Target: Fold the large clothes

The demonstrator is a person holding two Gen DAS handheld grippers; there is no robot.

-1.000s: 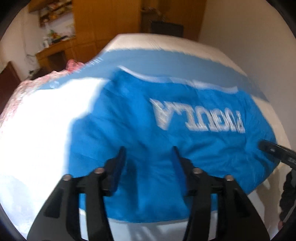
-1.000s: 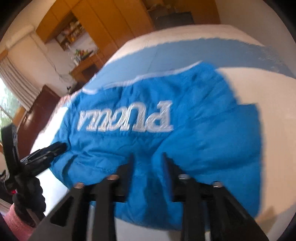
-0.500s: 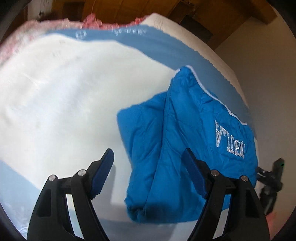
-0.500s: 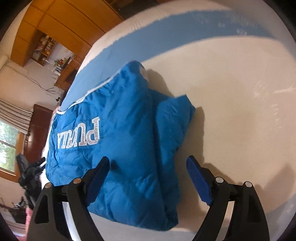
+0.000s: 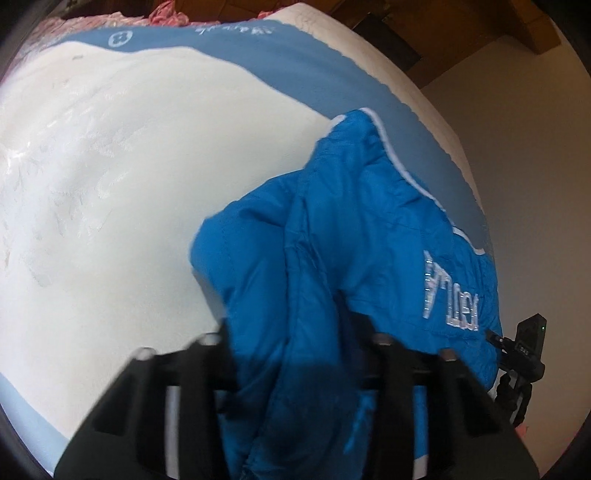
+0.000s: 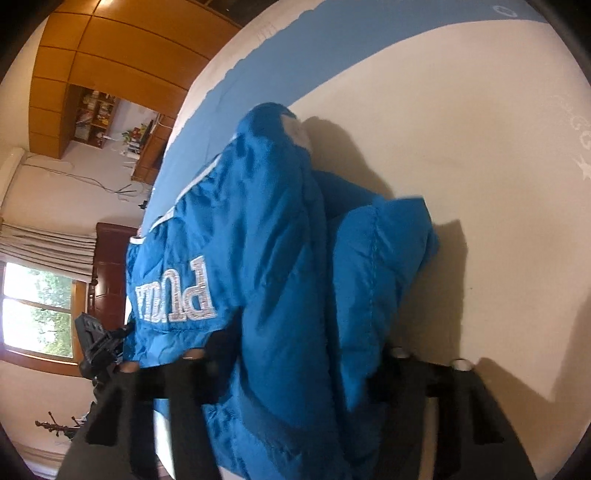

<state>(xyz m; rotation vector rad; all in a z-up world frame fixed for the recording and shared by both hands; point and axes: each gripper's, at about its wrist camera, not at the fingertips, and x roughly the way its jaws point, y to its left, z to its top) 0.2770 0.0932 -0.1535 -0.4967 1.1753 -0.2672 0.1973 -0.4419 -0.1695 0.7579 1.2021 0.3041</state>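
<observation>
A folded bright blue padded jacket [image 5: 332,266] with white lettering lies on a white and blue mattress [image 5: 110,184]. My left gripper [image 5: 295,343] has its jaws wide apart around the jacket's near left end; the cloth bulges between them and hides the fingertips. In the right wrist view the same jacket [image 6: 277,258] fills the middle. My right gripper [image 6: 295,365] stands likewise with jaws spread around its right end, fingertips hidden by cloth. The jacket looks bunched and raised at both ends.
The mattress [image 6: 480,166] stretches white to the sides with a blue band at the far edge. A tripod-mounted device [image 5: 524,350] stands off the bed's side. Wooden cabinets [image 6: 110,55] and a window [image 6: 33,306] lie beyond. A pink cloth [image 5: 166,11] sits at the far end.
Both grippers have moved in from open and clear of the jacket to straddling its two ends. The jacket now bulges up between the jaws.
</observation>
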